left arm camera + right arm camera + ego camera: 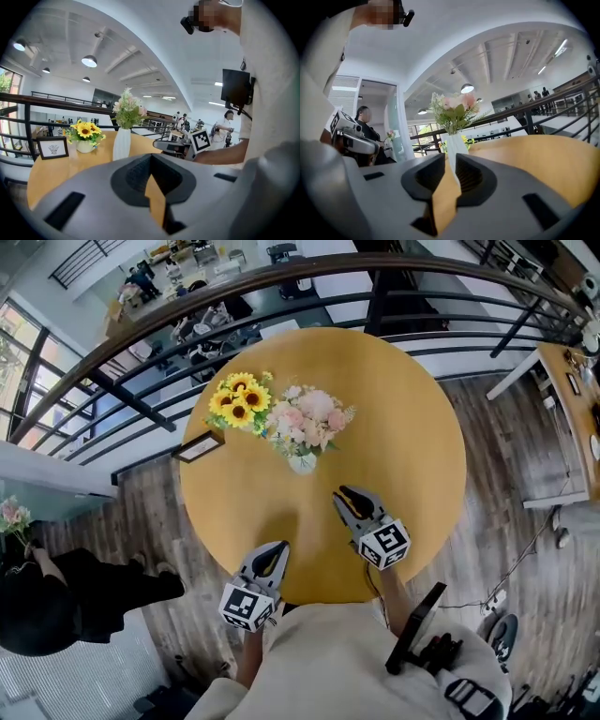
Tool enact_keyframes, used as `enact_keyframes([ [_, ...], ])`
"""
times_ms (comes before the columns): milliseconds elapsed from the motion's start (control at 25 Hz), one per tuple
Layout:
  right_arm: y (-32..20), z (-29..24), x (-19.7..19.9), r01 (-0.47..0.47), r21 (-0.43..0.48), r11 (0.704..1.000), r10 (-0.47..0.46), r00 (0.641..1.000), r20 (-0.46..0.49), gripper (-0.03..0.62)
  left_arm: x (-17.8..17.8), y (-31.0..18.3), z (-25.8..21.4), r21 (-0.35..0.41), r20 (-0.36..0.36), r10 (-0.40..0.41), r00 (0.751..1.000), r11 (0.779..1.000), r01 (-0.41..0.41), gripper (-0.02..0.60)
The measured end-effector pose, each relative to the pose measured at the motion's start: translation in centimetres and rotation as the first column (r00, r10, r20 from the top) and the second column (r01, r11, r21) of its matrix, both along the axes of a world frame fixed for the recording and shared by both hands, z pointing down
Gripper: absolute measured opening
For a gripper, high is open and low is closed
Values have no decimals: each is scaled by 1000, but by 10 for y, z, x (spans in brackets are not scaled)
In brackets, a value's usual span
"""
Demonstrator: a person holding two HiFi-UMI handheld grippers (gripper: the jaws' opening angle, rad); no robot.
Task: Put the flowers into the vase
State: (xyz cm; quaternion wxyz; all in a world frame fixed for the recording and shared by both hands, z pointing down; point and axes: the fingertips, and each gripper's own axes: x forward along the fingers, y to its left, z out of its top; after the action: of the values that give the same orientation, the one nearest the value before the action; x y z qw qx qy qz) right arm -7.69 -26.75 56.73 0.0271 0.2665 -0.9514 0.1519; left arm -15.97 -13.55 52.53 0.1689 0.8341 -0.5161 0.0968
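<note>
A white vase (302, 462) stands upright near the middle of the round yellow table (412, 446), with a bunch of pink and white flowers (309, 418) in it. My right gripper (349, 497) hovers just in front of the vase, pointing at it, apart from it. In the right gripper view its jaws (451, 159) stand slightly apart with nothing between them, and the vase (454, 143) shows beyond the gap. My left gripper (273, 556) is over the table's near edge, its jaws (151, 158) closed together and empty. From there the vase (121, 143) is farther off.
A pot of sunflowers (239, 399) stands left of the vase, with a small picture frame (199, 446) at the table's left edge. A dark railing (281, 287) curves behind the table. A person in black (47, 606) stands at lower left holding pink flowers (11, 517).
</note>
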Motion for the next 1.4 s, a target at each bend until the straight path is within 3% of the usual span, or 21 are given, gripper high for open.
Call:
enact_keyframes([
  [80,12,-3,13,15,-6,1000,-15,1000,11,8,11,7,1,7,-8,0,1000,1000,0,6],
  [280,38,-10,23,54,11,998,-54,999,2,8,43,19,2,28,-16,20,1000,999,-19,6],
  [480,71,-29,35,101,31,994,-102,994,36,8,61,15,-17,90,50,74,996,993,-78,6],
  [560,83,-34,40,92,30,995,-94,994,55,8,61,15,-23,114,64,84,994,989,-91,6],
  [800,111,-25,53,20,54,998,-19,1000,-21,8,65,35,-22,159,117,131,984,976,-149,6],
  [1080,182,-27,63,-17,55,998,19,999,-47,8,63,112,-18,181,87,105,991,976,-120,6],
  [1400,275,-34,81,-82,45,996,86,993,-80,8,82,201,-33,231,55,128,990,963,-137,6],
])
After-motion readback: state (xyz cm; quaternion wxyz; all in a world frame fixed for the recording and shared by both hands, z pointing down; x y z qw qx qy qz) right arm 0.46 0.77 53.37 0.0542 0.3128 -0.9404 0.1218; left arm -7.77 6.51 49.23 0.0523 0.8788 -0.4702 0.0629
